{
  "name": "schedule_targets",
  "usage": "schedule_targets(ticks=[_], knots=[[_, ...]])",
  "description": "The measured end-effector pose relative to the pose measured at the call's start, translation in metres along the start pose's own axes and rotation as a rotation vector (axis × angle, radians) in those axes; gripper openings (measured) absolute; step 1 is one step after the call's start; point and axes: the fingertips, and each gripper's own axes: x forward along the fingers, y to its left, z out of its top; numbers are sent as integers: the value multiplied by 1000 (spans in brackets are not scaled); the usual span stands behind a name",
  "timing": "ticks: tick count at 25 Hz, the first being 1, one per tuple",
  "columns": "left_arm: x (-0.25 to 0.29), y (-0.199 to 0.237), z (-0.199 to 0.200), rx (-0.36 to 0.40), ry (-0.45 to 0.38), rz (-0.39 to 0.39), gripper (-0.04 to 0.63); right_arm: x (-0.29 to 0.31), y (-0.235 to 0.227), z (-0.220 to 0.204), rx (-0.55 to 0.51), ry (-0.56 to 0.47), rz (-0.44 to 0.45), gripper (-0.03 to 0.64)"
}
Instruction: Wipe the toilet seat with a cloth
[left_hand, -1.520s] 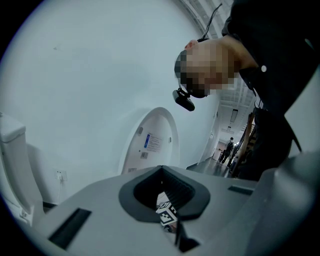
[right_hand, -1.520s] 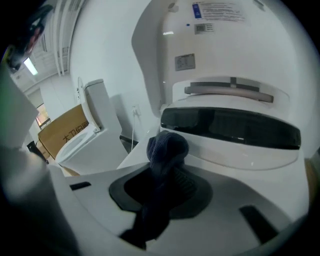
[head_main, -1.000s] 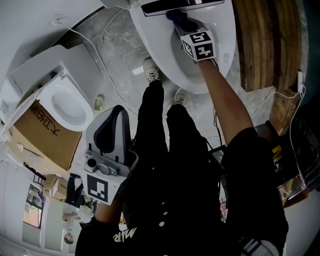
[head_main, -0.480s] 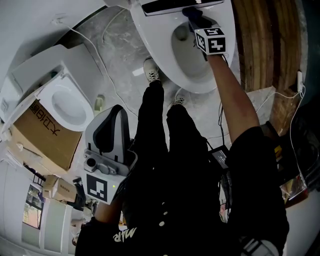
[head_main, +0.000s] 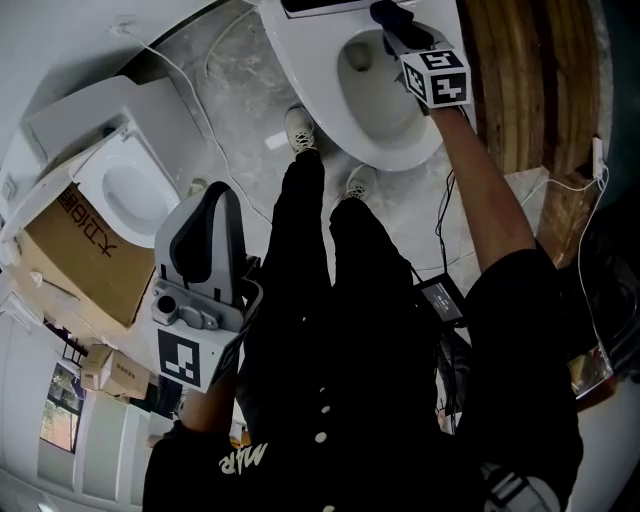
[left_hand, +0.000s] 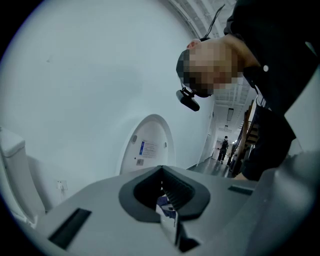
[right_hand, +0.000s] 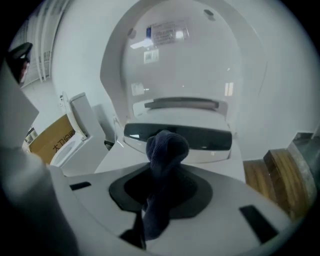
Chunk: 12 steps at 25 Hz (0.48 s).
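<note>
The right gripper pinches a dark blue cloth over the rear of the toilet seat. The left gripper, jaws together and empty, hangs beside the person's leg.

Dark blue cloth, white toilet seat, brown cardboard box.

The white oval toilet is cut off at the top edge in the head view. At its rim, the dark blue cloth is half hidden by the right gripper. Well away from the toilet, a corridor figure is too small to make out.
</note>
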Motion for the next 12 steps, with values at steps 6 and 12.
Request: schedule_targets(ticks=[6,12], knots=[[-8,-14,41,59,-59,28,8,-112,5,55,-112,-152,73,86],[-19,-36,85,104,-113,51,8,-242,-7,90,-49,-283,50,87]])
